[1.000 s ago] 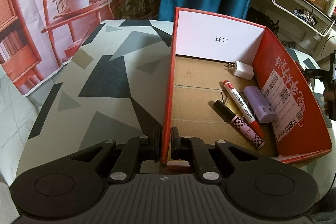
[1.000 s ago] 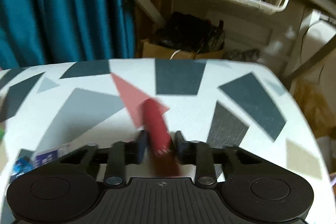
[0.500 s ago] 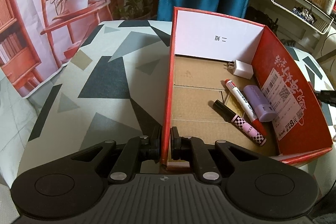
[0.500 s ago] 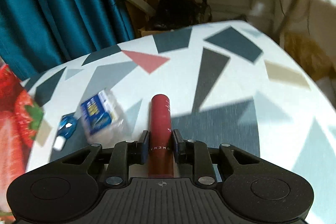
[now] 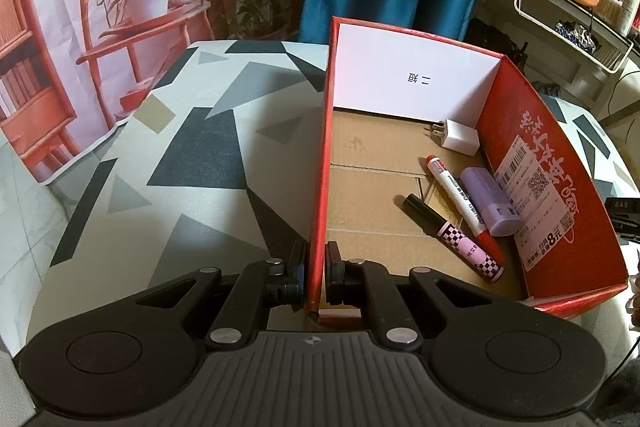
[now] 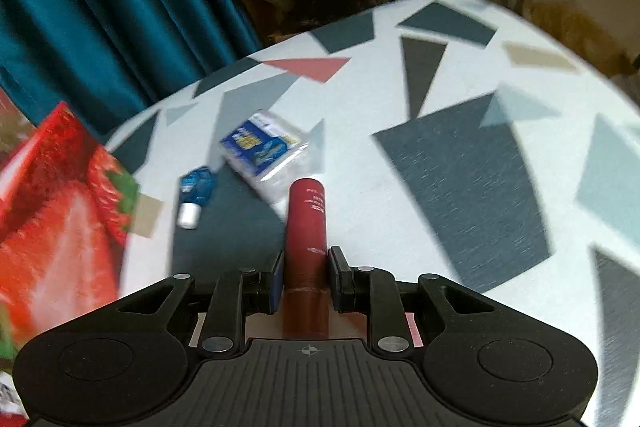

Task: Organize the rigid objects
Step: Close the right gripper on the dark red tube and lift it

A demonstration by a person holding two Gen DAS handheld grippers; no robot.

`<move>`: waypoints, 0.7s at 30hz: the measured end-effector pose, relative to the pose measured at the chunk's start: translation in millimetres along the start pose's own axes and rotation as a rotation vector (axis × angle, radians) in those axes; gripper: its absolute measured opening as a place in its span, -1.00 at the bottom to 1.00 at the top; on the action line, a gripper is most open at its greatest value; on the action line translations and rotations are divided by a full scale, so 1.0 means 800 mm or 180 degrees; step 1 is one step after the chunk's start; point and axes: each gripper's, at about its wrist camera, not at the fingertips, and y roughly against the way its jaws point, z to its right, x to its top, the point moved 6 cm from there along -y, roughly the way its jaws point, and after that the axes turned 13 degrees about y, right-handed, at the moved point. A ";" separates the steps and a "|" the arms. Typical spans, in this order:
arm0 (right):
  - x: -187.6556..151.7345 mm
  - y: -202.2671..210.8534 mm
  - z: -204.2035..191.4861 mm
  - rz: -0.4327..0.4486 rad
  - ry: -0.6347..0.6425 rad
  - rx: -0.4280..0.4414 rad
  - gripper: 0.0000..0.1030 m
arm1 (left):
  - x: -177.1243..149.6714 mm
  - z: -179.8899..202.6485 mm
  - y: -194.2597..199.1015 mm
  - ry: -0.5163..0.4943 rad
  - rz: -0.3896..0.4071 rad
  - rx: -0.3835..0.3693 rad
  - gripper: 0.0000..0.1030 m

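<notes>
Dark-red tube (image 6: 307, 223) sits clamped between the jaws of the right gripper (image 6: 306, 277), raised over the patterned table (image 6: 460, 163) with its far end pointing toward a blue-labelled packet (image 6: 266, 147) and a small blue bottle (image 6: 196, 191). Left gripper (image 5: 316, 273) pinches the near wall of the red box (image 5: 320, 187), whose cardboard floor holds a white charger (image 5: 458, 135), two markers (image 5: 460, 199) and a lilac case (image 5: 490, 201) along the far side.

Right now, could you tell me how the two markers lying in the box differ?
The red marker has a white barrel with red ends; the checkered marker has a black cap and a pink-and-black checked barrel. The red marker lies nearer the purple case; the checkered marker lies nearer the box's middle. Both lie flat, roughly parallel.
</notes>
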 end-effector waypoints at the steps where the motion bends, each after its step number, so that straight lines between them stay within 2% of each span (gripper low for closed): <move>1: 0.002 -0.002 -0.001 -0.0009 -0.0038 0.0044 -0.57 | 0.000 0.000 0.000 0.0007 -0.0002 -0.0002 -0.81; 4: 0.004 -0.006 -0.008 -0.0017 -0.0047 0.0109 -0.50 | 0.000 0.000 0.000 0.0015 -0.0001 0.0000 -0.81; 9: 0.001 -0.009 -0.024 -0.0133 -0.0088 0.0398 -0.35 | 0.001 0.000 0.000 0.0014 -0.0001 0.0001 -0.81; 15: -0.011 -0.003 -0.046 -0.0322 0.0069 0.0572 -0.25 | 0.000 -0.001 0.000 0.0021 0.0002 0.0001 -0.81; 16: -0.014 -0.001 -0.049 -0.0340 0.0107 0.0592 -0.28 | 0.000 -0.001 0.000 0.0022 0.0002 0.0001 -0.81; 18: -0.016 -0.002 -0.054 -0.0360 0.0162 0.0603 -0.54 | 0.000 -0.001 0.000 0.0019 0.0002 0.0002 -0.81; 21: -0.017 -0.005 -0.052 -0.0323 -0.0006 0.0659 -0.58 | 0.000 -0.002 0.000 0.0020 0.0002 -0.0001 -0.81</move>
